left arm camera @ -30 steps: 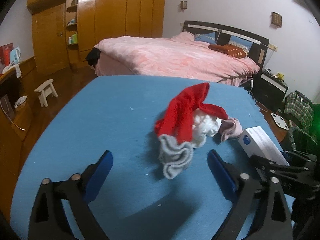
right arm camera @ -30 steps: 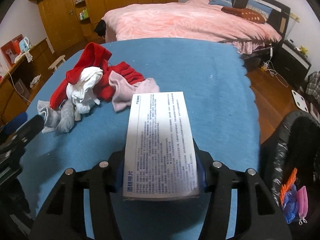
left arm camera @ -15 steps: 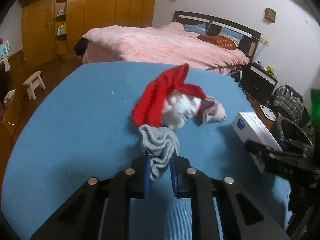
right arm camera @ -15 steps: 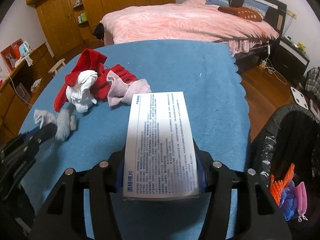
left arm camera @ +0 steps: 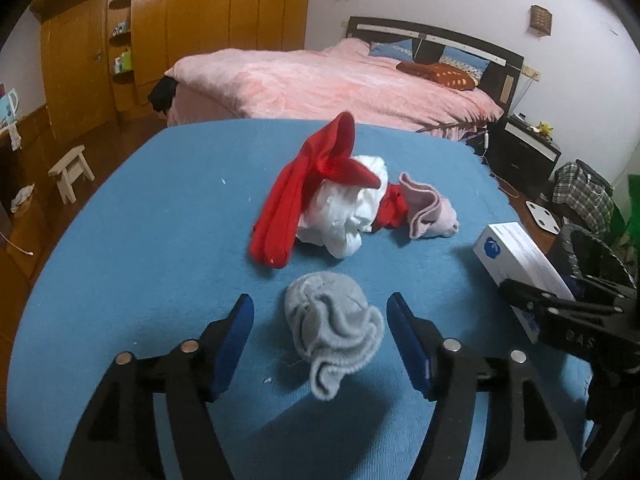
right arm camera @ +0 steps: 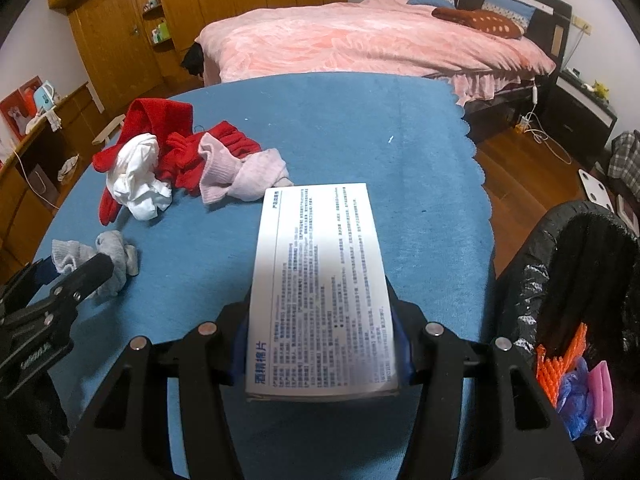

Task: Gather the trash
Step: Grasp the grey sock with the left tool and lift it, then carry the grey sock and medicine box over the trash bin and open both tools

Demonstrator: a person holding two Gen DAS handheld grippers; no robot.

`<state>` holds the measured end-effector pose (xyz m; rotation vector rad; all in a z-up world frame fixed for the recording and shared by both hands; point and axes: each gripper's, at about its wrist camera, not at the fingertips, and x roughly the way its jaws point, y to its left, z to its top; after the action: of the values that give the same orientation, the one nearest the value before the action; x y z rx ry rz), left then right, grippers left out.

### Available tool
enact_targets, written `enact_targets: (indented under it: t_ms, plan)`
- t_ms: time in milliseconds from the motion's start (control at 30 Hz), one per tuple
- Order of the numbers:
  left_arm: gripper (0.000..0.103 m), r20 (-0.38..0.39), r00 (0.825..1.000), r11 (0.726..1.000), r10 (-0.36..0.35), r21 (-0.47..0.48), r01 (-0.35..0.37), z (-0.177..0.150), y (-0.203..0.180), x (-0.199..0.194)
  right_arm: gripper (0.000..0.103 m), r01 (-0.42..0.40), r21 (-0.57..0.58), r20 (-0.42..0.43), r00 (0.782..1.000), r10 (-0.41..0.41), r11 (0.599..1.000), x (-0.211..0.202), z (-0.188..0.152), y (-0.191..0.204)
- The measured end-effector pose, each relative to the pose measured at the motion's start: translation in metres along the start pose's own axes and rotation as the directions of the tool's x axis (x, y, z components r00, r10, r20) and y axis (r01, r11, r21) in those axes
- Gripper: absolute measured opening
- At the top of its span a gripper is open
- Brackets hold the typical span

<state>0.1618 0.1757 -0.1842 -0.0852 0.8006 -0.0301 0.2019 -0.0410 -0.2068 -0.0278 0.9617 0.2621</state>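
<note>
My right gripper (right arm camera: 320, 344) is shut on a white printed box (right arm camera: 320, 284) and holds it above the blue table's (right arm camera: 360, 120) right part, next to a black-lined trash bin (right arm camera: 576, 280). The box also shows in the left wrist view (left arm camera: 520, 264). My left gripper (left arm camera: 320, 332) is open, its blue pads either side of a grey sock (left arm camera: 332, 324) that lies on the table. The sock also shows in the right wrist view (right arm camera: 108, 256).
A pile of red (left arm camera: 304, 196), white (left arm camera: 348, 216) and pink (left arm camera: 428, 212) socks lies mid-table. The bin holds orange, blue and pink items (right arm camera: 572, 376). A pink bed (left arm camera: 320, 80), wooden wardrobe (left arm camera: 200, 20) and small stool (left arm camera: 72, 172) stand beyond the table.
My left gripper shut on the grey sock, pulled it away from the pile toward me, then opened and let it go. The right gripper with the box moved toward the bin.
</note>
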Motion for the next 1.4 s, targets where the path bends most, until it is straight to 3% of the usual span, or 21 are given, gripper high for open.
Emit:
enact_targets:
  t_ms: [67, 133, 167, 267, 333, 467, 867, 1400]
  plan:
    - [0.066, -0.019, 1.000, 1.000, -0.015, -0.007, 0.015, 0.000, 0.000, 0.006, 0.055, -0.005, 0.009, -0.007, 1.000, 0.005, 1.000, 0.003, -0.001, -0.002]
    - [0.044, -0.035, 0.999, 0.999, -0.032, -0.002, 0.032, 0.000, -0.001, 0.010, 0.060, -0.005, 0.007, -0.003, 1.000, 0.005, 1.000, 0.005, -0.001, -0.003]
    - [0.043, -0.043, 0.998, 0.999, -0.036, 0.000, 0.036, -0.001, -0.001, 0.011, 0.062, -0.003, 0.005, 0.001, 1.000, 0.003, 1.000, 0.005, 0.000, -0.003]
    - [0.042, -0.039, 0.998, 0.999, -0.041, -0.004, 0.041, -0.001, -0.001, 0.012, 0.063, -0.003, 0.004, 0.003, 1.000, 0.003, 1.000, 0.008, 0.002, -0.003]
    - [0.041, -0.030, 0.999, 0.999, -0.043, -0.004, 0.043, 0.000, -0.001, 0.011, 0.055, -0.006, -0.004, -0.002, 1.000, 0.006, 1.000, 0.008, 0.003, -0.003]
    - [0.040, 0.001, 0.999, 0.999, -0.035, 0.009, 0.035, 0.001, -0.006, 0.001, 0.055, -0.013, -0.006, 0.013, 1.000, 0.013, 1.000, -0.001, 0.004, -0.003]
    - [0.040, 0.113, 0.993, 0.999, -0.041, 0.022, 0.039, 0.022, -0.028, -0.047, 0.055, -0.033, 0.013, 0.127, 0.991, 0.031, 0.999, -0.062, 0.022, -0.013]
    - [0.040, 0.183, 0.972, 0.986, -0.147, 0.103, 0.130, 0.044, -0.107, -0.089, 0.055, 0.014, 0.103, 0.252, 0.967, -0.040, 0.995, -0.154, 0.008, -0.089]
